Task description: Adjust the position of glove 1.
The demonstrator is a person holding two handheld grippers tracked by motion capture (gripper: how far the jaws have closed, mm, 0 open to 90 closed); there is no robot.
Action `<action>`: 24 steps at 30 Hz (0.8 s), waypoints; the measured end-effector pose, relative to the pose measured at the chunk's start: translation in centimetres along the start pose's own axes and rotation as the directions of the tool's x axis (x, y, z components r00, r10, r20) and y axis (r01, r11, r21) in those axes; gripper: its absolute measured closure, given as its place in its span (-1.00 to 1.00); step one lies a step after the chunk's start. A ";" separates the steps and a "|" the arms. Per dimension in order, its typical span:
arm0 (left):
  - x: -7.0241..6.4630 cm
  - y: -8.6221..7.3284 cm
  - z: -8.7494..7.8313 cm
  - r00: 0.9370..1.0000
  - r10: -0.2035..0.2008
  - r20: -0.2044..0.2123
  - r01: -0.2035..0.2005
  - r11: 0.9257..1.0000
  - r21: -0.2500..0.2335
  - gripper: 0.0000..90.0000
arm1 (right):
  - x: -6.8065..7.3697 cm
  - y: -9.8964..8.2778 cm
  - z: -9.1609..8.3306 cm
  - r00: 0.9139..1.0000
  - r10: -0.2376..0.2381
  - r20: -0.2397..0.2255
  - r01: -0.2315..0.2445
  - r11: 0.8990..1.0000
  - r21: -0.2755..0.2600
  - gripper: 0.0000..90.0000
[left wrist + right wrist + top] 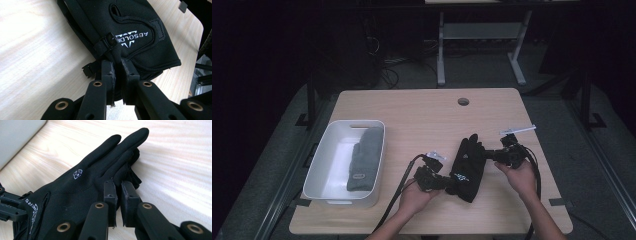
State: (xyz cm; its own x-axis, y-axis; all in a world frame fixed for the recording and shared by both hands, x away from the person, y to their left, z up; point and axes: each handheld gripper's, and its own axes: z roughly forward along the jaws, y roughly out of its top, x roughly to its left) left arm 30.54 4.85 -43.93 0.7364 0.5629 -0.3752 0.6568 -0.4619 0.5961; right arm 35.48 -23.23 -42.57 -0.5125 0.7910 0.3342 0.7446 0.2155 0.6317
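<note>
One grey knit glove (363, 159) already lies in the white plastic tub (319, 155); the black fabric glove (468, 167) remains on the wooden table (422, 112), apparently lifting, my left gripper (447, 183) pinching its cuff, my right gripper (490, 155) its finger side.

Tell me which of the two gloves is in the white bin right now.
The grey knit glove lies in the white bin. The black glove is out on the table, pinched at its cuff by the left tool and at a finger edge by the right tool.
</note>
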 end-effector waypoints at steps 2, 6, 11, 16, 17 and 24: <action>0.0 0.1 -0.4 1.000 0.000 -0.002 0.000 1.000 -0.009 0.84 | 0.2 0.3 -0.1 1.000 -0.004 -0.001 0.004 1.000 0.007 0.87; -0.1 0.1 -1.2 1.000 0.003 -0.002 -0.003 1.000 -0.020 0.84 | 0.7 0.8 -0.5 1.000 -0.011 -0.003 0.011 1.000 -0.002 0.87; -0.2 0.4 -2.7 1.000 0.016 -0.008 -0.016 0.999 -0.037 0.84 | 1.6 1.7 -0.9 0.999 -0.031 -0.013 0.031 1.000 -0.006 0.86; -0.2 0.6 -4.2 0.999 0.024 -0.025 -0.026 0.998 -0.049 0.84 | 2.7 2.9 -1.1 0.999 -0.040 -0.023 0.040 0.999 -0.012 0.86; -0.2 0.6 -4.5 0.999 0.025 -0.028 -0.026 0.998 -0.051 0.84 | 2.8 3.1 -1.1 0.999 -0.048 -0.025 0.048 0.999 -0.018 0.86; 0.2 0.7 -6.4 0.999 0.028 -0.045 -0.031 0.997 -0.073 0.84 | 4.3 4.8 -1.1 0.997 -0.063 -0.040 0.062 0.998 -0.030 0.86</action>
State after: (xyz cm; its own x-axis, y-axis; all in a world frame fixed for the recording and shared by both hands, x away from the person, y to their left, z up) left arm 30.04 9.04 -39.02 0.7465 0.5799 -0.3263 0.6200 -0.4280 0.6576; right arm 36.34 -19.46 -37.33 -0.5753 0.7522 0.3213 0.6982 0.2469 0.6720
